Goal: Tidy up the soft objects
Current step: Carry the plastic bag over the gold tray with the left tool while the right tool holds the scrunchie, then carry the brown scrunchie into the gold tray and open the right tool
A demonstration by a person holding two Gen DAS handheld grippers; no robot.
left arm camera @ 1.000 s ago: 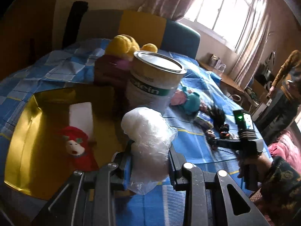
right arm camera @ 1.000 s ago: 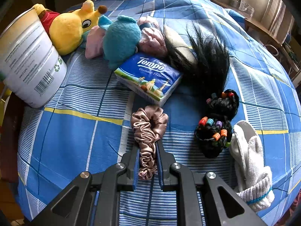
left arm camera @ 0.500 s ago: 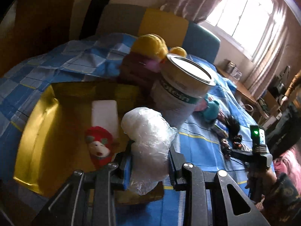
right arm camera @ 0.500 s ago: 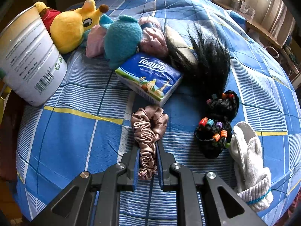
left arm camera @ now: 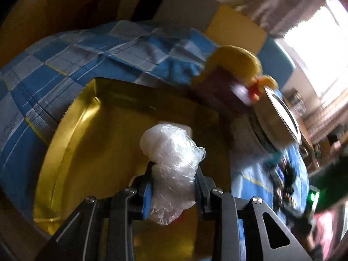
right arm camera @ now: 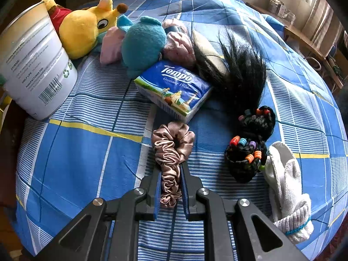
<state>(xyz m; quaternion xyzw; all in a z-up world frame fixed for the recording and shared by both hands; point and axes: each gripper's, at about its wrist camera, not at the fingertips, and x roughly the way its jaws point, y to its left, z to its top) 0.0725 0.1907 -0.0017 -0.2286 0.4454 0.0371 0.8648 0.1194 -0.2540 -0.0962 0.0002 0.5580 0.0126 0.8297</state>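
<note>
My left gripper (left arm camera: 173,179) is shut on a crumpled clear plastic bag (left arm camera: 171,163) and holds it over the gold tray (left arm camera: 71,143). The bag hides most of what lies in the tray; only a white edge (left arm camera: 187,128) shows behind it. In the right wrist view my right gripper (right arm camera: 170,175) is shut on a shiny brown satin scrunchie (right arm camera: 171,150) that rests on the blue checked cloth (right arm camera: 76,152). Beyond it lie a tissue pack (right arm camera: 174,93), a teal and pink plush (right arm camera: 141,41), a yellow plush (right arm camera: 84,30) and a black hairpiece (right arm camera: 241,78).
A large tin can (right arm camera: 32,65) stands at the left, next to the tray; it also shows tilted in the left wrist view as the can (left arm camera: 276,117). Braided black hair ties with coloured beads (right arm camera: 250,150) and a white knitted glove (right arm camera: 287,191) lie at the right.
The left gripper carried the plastic bag leftward over the tray and rolled, so the view tilted; the red plush and white block are now hidden behind the bag. The right gripper stayed still.
</note>
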